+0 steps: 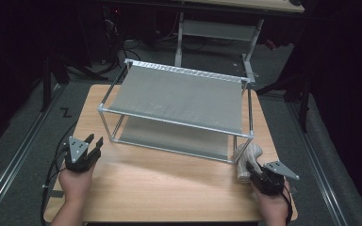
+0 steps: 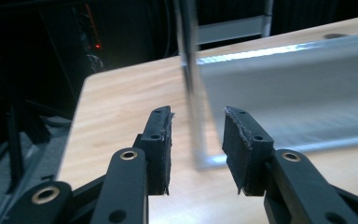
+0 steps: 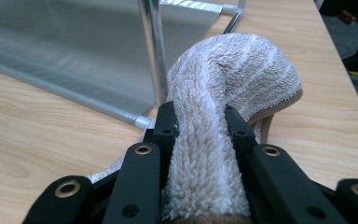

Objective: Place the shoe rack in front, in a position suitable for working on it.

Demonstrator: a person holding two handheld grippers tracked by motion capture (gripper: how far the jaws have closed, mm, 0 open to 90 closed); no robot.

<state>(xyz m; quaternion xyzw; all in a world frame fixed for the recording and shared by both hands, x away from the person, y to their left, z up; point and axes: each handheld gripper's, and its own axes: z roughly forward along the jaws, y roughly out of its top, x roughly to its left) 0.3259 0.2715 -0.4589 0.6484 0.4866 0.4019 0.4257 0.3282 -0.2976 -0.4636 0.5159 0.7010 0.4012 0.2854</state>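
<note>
The front strip of the wooden table (image 1: pixel 169 188) is wide open, plenty of bare wood between the two hands to slide across. Main blocker is the two-level metal rack (image 1: pixel 179 110) sitting across the middle, nearly edge to edge. Its near corner post (image 2: pixel 191 93) stands right ahead of the left gripper (image 1: pixel 93 143), lined up with the gap between its parted jaws, nothing in there. To the left of that post it's bare tabletop. On the right, a fluffy slipper (image 3: pixel 228 84) clamped in the right gripper (image 3: pixel 200 126) sits just beside the rack's other front post (image 3: pixel 154 56), so that corner is tight.
</note>
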